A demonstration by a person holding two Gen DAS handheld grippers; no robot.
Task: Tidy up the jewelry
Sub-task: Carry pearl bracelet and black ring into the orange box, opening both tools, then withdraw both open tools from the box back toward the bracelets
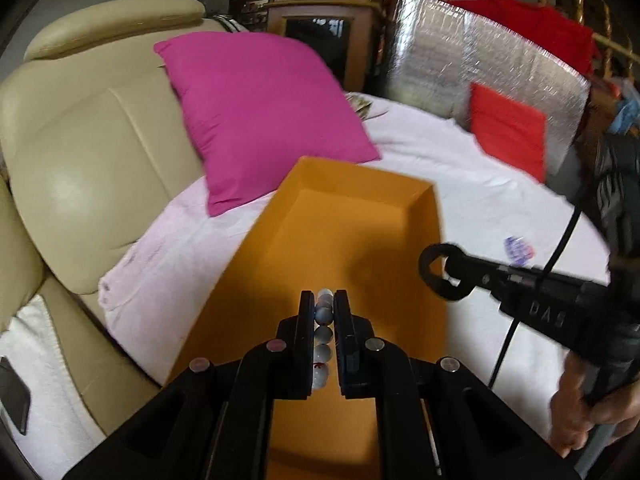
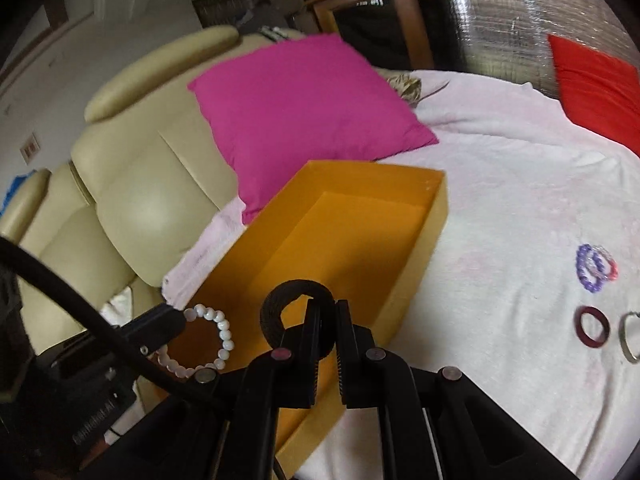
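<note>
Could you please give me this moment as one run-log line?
left gripper: shut on pearl bracelet | right gripper: shut on black ring | both over orange box

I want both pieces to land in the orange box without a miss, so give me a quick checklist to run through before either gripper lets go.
1. Left gripper shut on white bead bracelet: ok.
2. Right gripper shut on black ring: ok.
3. Both pieces over orange box: ok.
4. Box floor free of other items: ok where visible.
5. Grippers clear of each other: ok.
6. Remaining jewelry, purple bead bracelet, dark red ring, silver ring, still on the cloth: not ok.
</note>
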